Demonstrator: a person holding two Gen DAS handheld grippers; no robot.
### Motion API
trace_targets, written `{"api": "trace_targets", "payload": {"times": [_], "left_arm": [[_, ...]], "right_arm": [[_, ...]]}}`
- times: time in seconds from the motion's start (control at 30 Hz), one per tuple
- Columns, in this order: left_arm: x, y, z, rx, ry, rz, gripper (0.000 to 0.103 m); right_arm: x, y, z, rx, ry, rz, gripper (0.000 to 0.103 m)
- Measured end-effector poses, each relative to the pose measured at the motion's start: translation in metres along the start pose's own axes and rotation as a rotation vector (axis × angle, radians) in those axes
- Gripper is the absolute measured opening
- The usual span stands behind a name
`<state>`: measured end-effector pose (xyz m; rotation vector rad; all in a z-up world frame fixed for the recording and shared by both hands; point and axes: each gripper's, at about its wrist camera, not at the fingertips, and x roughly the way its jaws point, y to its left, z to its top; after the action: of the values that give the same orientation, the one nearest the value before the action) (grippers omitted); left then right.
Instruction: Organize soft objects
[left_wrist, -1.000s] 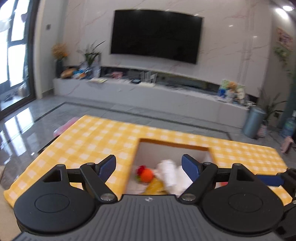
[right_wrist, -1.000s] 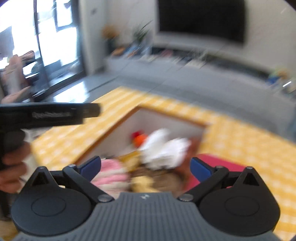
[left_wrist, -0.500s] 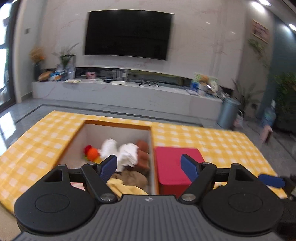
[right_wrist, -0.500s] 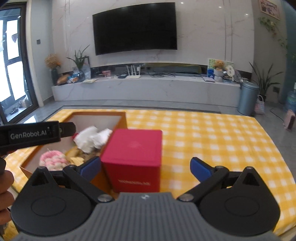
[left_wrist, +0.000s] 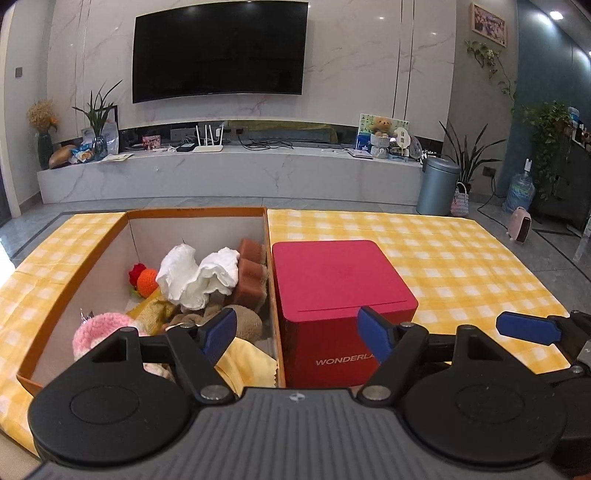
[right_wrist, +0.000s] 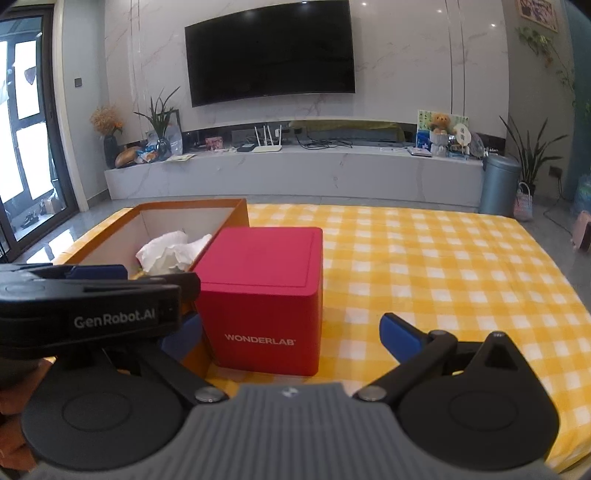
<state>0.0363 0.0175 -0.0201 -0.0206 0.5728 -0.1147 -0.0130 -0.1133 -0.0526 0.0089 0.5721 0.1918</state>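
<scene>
An open orange cardboard box (left_wrist: 110, 236) holds soft things: a white cloth (left_wrist: 199, 277), a pink knitted piece (left_wrist: 99, 328), an orange and red knitted toy (left_wrist: 146, 278), brown sponges (left_wrist: 249, 271) and a yellow cloth (left_wrist: 247, 363). A red WONDERLAB box (left_wrist: 340, 284) stands shut against the box's right side. My left gripper (left_wrist: 297, 334) is open and empty, held near the front edge of both boxes. My right gripper (right_wrist: 291, 334) is open and empty in front of the red box (right_wrist: 266, 288); the left gripper's body (right_wrist: 88, 306) crosses its left side.
The boxes sit on a table with a yellow checked cloth (right_wrist: 424, 266). Behind are a marble TV bench (left_wrist: 229, 173), a wall TV (left_wrist: 221, 51), a grey bin (left_wrist: 437, 184) and potted plants.
Both views have swung right and steadied. The red box has come into view beside the orange box. Both grippers stay open and empty.
</scene>
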Motion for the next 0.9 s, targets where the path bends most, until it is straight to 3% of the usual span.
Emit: {"api": "trace_targets", "payload": {"times": [0.23,0.37,0.9], "left_arm": [[0.0006,-0.0043,-0.0034,0.031,-0.025,0.022,0.088],[-0.002,-0.0092,-0.0047,0.076,-0.056,0.072,0.088],[-0.0001,-0.0057,-0.0062,0.052,-0.026,0.052,0.088]], "right_arm": [[0.0039,0.0005,-0.0025,-0.018,0.0,-0.012,0.1],[0.0047,0.0041,-0.0043,-0.046,-0.008,-0.03,0.1],[0.0089,-0.0008,-0.005,-0.025,0.004,-0.005,0.1]]}}
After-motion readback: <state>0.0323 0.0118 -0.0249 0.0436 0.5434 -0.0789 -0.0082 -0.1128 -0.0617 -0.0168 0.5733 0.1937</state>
